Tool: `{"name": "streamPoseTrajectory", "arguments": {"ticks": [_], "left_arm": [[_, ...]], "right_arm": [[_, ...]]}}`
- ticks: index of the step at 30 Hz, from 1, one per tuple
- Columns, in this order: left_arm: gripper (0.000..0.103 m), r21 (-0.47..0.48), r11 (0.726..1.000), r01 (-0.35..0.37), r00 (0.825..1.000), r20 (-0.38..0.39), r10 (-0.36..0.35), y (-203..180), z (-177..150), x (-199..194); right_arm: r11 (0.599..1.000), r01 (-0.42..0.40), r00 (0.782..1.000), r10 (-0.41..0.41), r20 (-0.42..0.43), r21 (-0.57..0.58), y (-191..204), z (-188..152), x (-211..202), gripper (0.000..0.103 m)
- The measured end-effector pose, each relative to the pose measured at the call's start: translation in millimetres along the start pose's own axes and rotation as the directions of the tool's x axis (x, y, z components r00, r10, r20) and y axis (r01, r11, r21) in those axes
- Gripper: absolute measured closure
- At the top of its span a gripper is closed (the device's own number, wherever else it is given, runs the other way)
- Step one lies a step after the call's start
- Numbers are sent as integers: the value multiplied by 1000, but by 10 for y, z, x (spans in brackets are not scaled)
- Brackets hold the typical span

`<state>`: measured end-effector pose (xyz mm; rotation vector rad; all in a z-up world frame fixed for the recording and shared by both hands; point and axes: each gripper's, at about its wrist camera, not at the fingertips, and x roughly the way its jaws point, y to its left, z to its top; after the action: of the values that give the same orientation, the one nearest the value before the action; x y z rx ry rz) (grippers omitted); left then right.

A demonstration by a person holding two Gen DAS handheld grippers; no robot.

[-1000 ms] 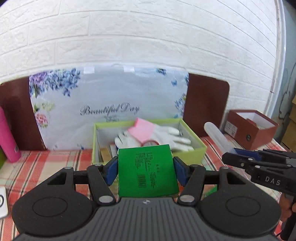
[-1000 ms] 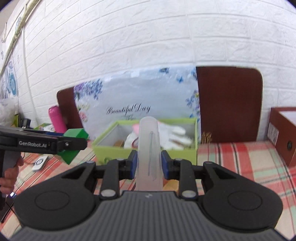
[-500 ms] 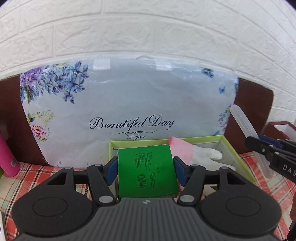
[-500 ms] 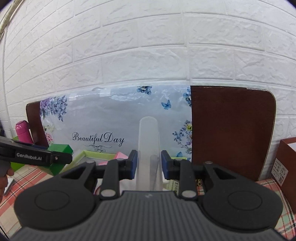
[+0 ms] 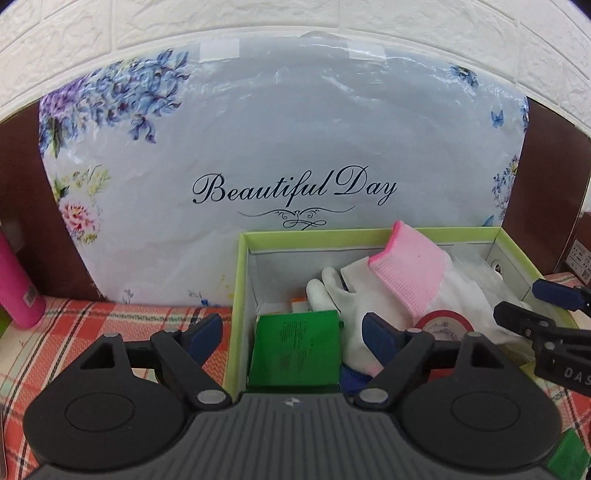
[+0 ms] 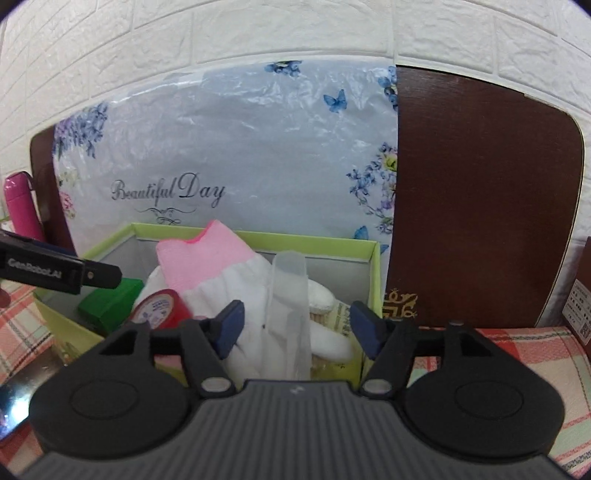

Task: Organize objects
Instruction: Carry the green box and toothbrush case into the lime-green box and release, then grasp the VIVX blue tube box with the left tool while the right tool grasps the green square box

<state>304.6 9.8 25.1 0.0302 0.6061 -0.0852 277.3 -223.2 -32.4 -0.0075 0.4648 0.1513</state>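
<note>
A: What writing can you read?

B: "Beautiful Day" in dark script on the floral plastic bag (image 5: 280, 147) propped against the white brick wall (image 5: 332, 18). The right wrist view shows "GenRobot.AI" on the left gripper (image 6: 92, 277); the left wrist view shows "DAS" on the right gripper (image 5: 543, 310). The green packet (image 5: 295, 347) carries printed text too small to read.

A: Where is that packet?

B: Inside the lime-green box (image 5: 236, 295), at its left end, between the left gripper's (image 5: 291, 332) spread blue pads (image 5: 205, 332) and touching neither. That gripper is released, straddling the box's left wall.

A: And the right one?

B: Released as well. Its pads (image 6: 231, 325) stand wide apart, and the translucent plastic case (image 6: 290, 314) lies free between them, resting on the white glove (image 6: 251, 295) in the box (image 6: 375, 284).

A: What does each view add?

B: The right wrist view shows the red tape roll (image 6: 159, 308) face-on with a faint label, the green packet (image 6: 110, 302) under the left gripper's tip, and gold ornament on the brown board (image 6: 480, 184). The left wrist view shows the glove's pink cuff (image 5: 410, 273) up against the box's back wall, the tape roll (image 5: 443, 321) only partly, and a pink bottle (image 5: 16, 288) at far left on the plaid tablecloth (image 5: 74, 332).
</note>
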Motion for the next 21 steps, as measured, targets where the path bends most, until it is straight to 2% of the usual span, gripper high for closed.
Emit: {"name": "streamPoseTrajectory", "arguments": {"ticks": [2,4,6,10,16,21], "left_arm": [[17,-15,1000,3,1000,4,-3,-1,-3,-87],[17,-18,1000,3,1000,10,-3,-22,-2,-211],[17,-22,1000,3,1000,21,-2,-49,-4,-374],[16,-27,999,-17,999,39,18,-124,-61,-719],[16,-34,999,-36,999,22,37,-228,-278,-1111],[16,-60,998,-14,1000,3,14,-275,-515,-1344]], "right_arm": [[1000,7,1000,-7,29,-6,30,38,-113,22],[1000,21,998,-21,64,-5,52,95,-258,7],[999,32,994,-32,100,2,63,142,-431,0],[999,29,992,-31,125,20,93,138,-788,0],[998,41,992,-46,115,47,155,-15,-1267,0],[997,48,994,-54,95,60,226,-194,-1592,0]]}}
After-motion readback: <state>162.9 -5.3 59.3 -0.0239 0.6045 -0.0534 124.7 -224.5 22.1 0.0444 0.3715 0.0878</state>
